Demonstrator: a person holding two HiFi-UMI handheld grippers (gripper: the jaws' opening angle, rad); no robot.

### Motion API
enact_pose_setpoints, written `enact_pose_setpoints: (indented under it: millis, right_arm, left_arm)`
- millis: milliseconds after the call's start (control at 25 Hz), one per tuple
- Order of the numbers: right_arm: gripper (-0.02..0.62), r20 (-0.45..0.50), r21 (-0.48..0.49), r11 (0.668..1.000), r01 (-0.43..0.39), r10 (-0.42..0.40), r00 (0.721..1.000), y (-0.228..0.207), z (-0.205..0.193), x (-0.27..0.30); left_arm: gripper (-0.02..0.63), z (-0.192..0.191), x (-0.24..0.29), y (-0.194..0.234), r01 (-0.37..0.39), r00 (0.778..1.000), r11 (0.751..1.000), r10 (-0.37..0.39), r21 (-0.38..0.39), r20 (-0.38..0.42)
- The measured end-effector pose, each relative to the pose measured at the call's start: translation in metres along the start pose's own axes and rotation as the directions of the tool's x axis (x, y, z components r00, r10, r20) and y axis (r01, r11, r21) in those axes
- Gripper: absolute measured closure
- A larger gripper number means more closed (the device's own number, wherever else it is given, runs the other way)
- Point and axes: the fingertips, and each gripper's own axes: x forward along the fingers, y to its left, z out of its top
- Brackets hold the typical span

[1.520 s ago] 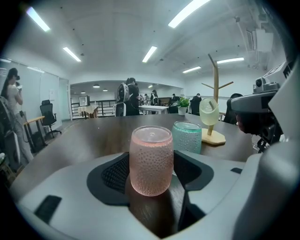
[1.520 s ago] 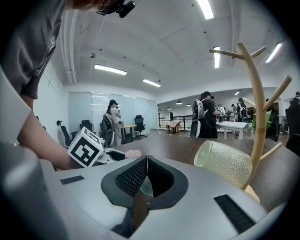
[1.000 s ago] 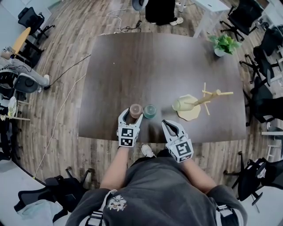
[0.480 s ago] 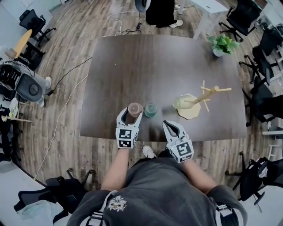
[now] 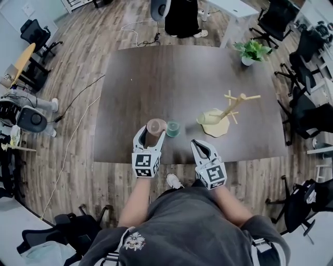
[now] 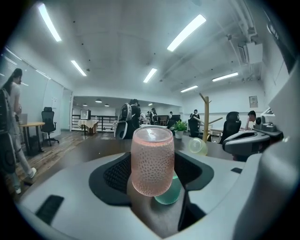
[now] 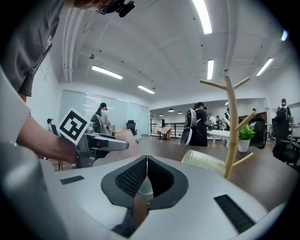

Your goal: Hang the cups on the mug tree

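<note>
Left gripper has risen with the pink cup since the earlier frame, jaws clamped on its sides. Green cup stands on the table just behind. Right gripper is pressed closed, empty. Mug tree stands well right.

1. Pretty clearly an open-plan office: rolling chairs parked all around, plus a white desk.
2. Long ceiling strip lights, a glass partition, people standing in the background.

Head view looks steeply down; both gripper views face across, sharing the mug tree.
</note>
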Motion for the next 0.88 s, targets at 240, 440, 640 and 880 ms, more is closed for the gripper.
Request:
enact_pose_setpoints:
  millis: [240, 440, 640, 880]
  right_arm:
    - [0.569, 0.028, -0.007, 0.998, 0.061, -0.061, 0.998, -0.03, 0.01, -0.022]
    - [0.569, 0.041, -0.013, 0.997, 0.081, -0.08, 0.996, -0.05, 0.014, -0.045]
    - [0.569, 0.044, -0.007, 0.996, 0.089, -0.089, 0.995, -0.069, 0.014, -0.062]
    - [0.569, 0.067, -0.015, 0.996, 0.091, -0.09, 0.994, -0.091, 0.019, -0.083]
  left_arm:
    - [0.313, 0.039, 0.004, -0.03, 0.036, 0.996, 0.998, -0.031, -0.054, 0.09]
    - [0.313, 0.069, 0.007, -0.055, 0.058, 0.988, 0.995, -0.045, -0.086, 0.145]
    - [0.313, 0.096, 0.014, -0.077, 0.08, 0.978, 0.989, -0.054, -0.124, 0.2]
    - [0.313, 0.125, 0.017, -0.102, 0.111, 0.962, 0.977, -0.059, -0.182, 0.268]
